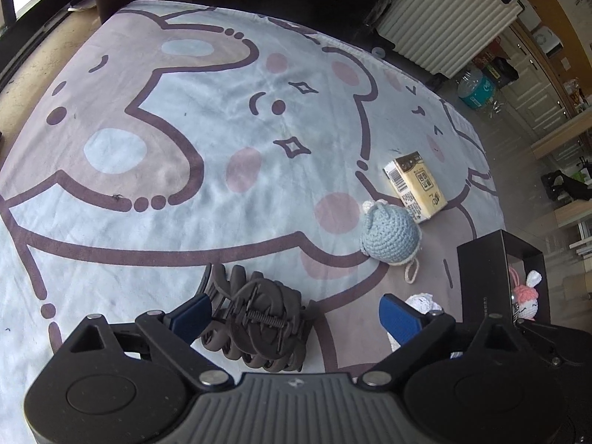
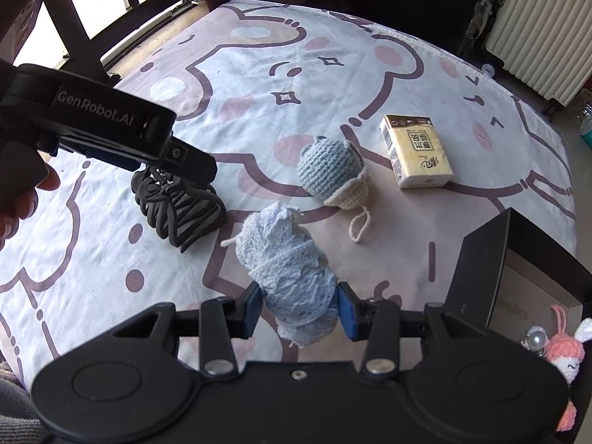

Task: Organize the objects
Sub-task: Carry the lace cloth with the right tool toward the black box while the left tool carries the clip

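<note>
My left gripper (image 1: 296, 314) is open, its left finger against a dark brown hair claw clip (image 1: 255, 325) lying on the blanket; the clip also shows in the right wrist view (image 2: 181, 211). My right gripper (image 2: 299, 312) is shut on a light blue knitted bundle (image 2: 288, 270). A blue crocheted toy (image 1: 390, 233) with a cream loop lies beyond it, seen too in the right wrist view (image 2: 329, 166). A yellow tissue pack (image 1: 416, 185) lies further right, also in the right wrist view (image 2: 416, 151). A black box (image 2: 518, 270) stands at the right.
A cartoon-print blanket (image 1: 185, 129) covers the surface. The black box (image 1: 495, 277) holds a pink crocheted bunny (image 2: 562, 355) and a pearl trinket (image 2: 534, 336). A white radiator (image 1: 447, 14) and water bottle (image 1: 475, 87) stand beyond the far edge. The left gripper's body (image 2: 111, 125) crosses the right wrist view.
</note>
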A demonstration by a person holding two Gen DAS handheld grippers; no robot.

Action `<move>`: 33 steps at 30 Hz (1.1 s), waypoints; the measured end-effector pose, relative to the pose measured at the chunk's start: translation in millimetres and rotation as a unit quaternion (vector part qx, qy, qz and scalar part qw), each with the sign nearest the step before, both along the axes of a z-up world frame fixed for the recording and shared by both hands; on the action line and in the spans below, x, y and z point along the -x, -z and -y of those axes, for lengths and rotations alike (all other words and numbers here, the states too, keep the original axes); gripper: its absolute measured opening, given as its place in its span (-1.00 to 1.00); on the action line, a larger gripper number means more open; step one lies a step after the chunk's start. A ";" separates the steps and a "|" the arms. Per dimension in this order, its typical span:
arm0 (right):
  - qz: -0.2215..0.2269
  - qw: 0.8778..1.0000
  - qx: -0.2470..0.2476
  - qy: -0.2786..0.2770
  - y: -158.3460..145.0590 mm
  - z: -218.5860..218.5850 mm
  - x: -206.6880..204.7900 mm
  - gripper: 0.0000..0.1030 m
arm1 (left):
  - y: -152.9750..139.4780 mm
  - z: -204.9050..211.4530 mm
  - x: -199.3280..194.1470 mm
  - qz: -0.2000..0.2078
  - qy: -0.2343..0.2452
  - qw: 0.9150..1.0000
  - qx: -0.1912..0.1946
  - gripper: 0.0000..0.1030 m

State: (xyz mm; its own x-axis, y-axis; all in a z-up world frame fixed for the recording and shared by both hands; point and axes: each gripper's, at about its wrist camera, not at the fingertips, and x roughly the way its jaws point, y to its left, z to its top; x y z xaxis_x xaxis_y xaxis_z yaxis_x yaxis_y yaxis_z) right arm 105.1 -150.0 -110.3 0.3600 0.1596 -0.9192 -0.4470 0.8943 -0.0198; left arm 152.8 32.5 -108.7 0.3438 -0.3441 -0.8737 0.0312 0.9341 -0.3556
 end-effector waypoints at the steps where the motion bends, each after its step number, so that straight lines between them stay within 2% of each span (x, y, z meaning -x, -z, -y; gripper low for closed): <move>1: 0.000 1.000 -0.001 0.000 -0.3 0.0 0.1 -0.14 | -0.4 1.5 0.6 0.001 0.007 1.000 0.000 0.90; 5: 0.001 1.000 -0.005 0.001 -2.2 1.6 0.7 -0.14 | -2.3 10.1 5.7 -0.005 0.038 0.999 0.008 0.96; 10: -0.006 1.000 -0.005 0.024 -1.8 8.5 -1.4 -0.14 | -3.0 21.1 10.9 -0.023 0.068 0.997 -0.027 0.89; 12: -0.007 0.999 -0.005 0.035 -1.7 12.1 -2.7 -0.14 | -4.5 24.5 11.0 -0.020 0.073 0.996 -0.052 0.72; 19: -0.007 0.999 -0.006 0.043 -3.2 16.2 -2.0 -0.14 | -0.1 39.0 8.4 -0.020 0.088 0.986 -0.138 0.50; 22: -0.008 0.999 -0.004 0.049 -2.7 19.2 -2.2 -0.14 | 4.0 39.7 6.8 -0.027 0.090 0.982 -0.166 0.26; 26: -0.009 0.998 -0.005 0.054 -2.9 22.6 -2.6 -0.14 | 3.3 33.0 5.5 -0.036 0.077 0.984 -0.156 0.25; 28: -0.009 0.998 -0.007 0.057 -3.4 23.2 -2.9 -0.14 | 0.1 32.2 5.3 -0.034 0.069 0.985 -0.154 0.20; 29: -0.009 0.998 -0.009 0.058 -3.8 23.4 -2.9 -0.14 | -2.8 30.9 5.4 -0.030 0.063 0.986 -0.149 0.06; 30: -0.009 0.998 -0.010 0.059 -4.3 23.5 -2.8 -0.14 | -6.8 29.0 5.0 -0.025 0.054 0.988 -0.144 0.02; 33: -0.005 0.998 -0.014 0.060 -7.0 23.3 -1.9 -0.14 | -11.0 30.5 7.5 -0.022 0.057 0.987 -0.146 0.02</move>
